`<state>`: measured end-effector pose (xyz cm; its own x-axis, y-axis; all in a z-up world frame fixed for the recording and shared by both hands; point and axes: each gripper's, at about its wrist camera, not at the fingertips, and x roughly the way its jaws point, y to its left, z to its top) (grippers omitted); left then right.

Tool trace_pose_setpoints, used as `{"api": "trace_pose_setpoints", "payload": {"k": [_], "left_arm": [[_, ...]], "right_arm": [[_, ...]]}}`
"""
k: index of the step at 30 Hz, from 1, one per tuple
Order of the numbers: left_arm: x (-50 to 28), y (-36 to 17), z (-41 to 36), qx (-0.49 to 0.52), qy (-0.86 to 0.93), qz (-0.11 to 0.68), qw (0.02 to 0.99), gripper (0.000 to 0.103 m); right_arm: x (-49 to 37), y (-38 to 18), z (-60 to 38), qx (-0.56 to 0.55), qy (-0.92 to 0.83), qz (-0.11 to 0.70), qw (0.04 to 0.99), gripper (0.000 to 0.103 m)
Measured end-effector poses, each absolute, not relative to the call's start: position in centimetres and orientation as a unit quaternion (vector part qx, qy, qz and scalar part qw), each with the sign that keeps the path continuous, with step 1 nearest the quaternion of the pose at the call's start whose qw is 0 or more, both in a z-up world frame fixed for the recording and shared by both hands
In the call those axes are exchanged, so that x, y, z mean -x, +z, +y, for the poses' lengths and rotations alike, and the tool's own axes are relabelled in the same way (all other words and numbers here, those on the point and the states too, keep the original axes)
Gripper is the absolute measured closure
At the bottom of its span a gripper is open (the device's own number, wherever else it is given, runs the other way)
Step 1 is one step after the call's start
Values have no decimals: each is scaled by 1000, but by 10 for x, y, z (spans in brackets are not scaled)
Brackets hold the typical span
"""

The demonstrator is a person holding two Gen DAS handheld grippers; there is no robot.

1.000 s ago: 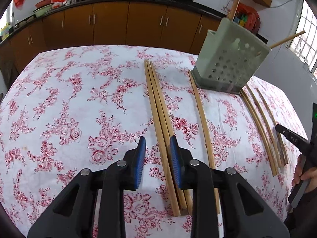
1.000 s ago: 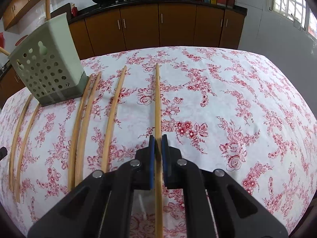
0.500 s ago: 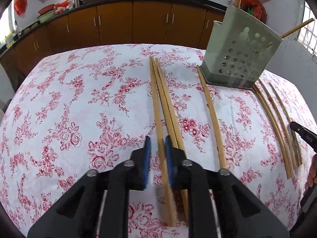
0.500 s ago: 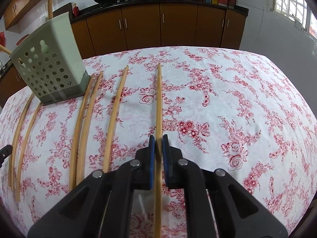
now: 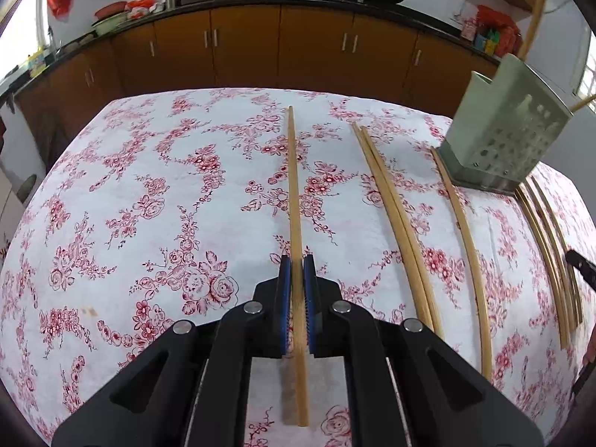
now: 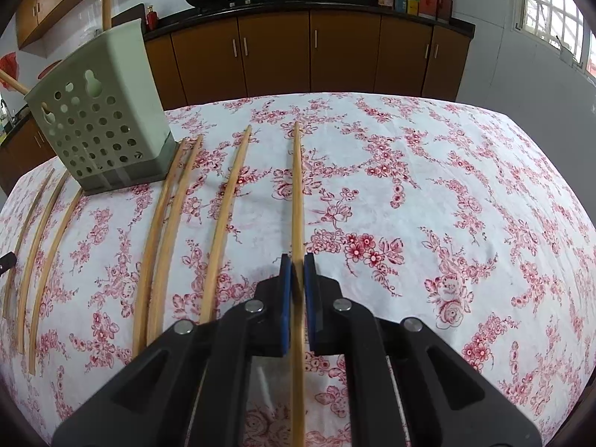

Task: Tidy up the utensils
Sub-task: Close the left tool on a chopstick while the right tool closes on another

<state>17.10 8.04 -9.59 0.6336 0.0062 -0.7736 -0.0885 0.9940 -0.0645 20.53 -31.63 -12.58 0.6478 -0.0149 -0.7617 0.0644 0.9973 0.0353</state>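
My left gripper [image 5: 297,264] is shut on a bamboo chopstick [image 5: 294,186] that points away from me over the flowered tablecloth [image 5: 149,205]. To its right lie a pair of chopsticks [image 5: 395,216], a single one [image 5: 462,223] and several more [image 5: 547,246] past the pale green perforated utensil holder [image 5: 510,138]. My right gripper [image 6: 297,264] is shut on another chopstick [image 6: 297,193], which also lies lengthwise. Left of it rest a single chopstick [image 6: 227,208], a pair [image 6: 167,223] and three more [image 6: 41,238] beyond the holder [image 6: 100,126], which has chopsticks sticking out of it.
Brown kitchen cabinets [image 5: 279,44] under a dark counter with woks stand beyond the table's far edge. The black tip of the other gripper [image 5: 581,270] shows at the left wrist view's right edge. A window [image 6: 551,11] is at the far right.
My left gripper has shut on the leftmost of three bunched chopsticks and carried it left, away from the other two. The right gripper has kept still, shut on its chopstick.
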Motion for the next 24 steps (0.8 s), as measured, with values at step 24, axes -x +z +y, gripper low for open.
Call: {"api": "trace_pose_setpoints", "payload": {"k": [24], "left_arm": [[-167,-96,81,60,21,422,904,95]], "right_arm": [[-205,-126,-318,-40,-18,420,907,94]]}}
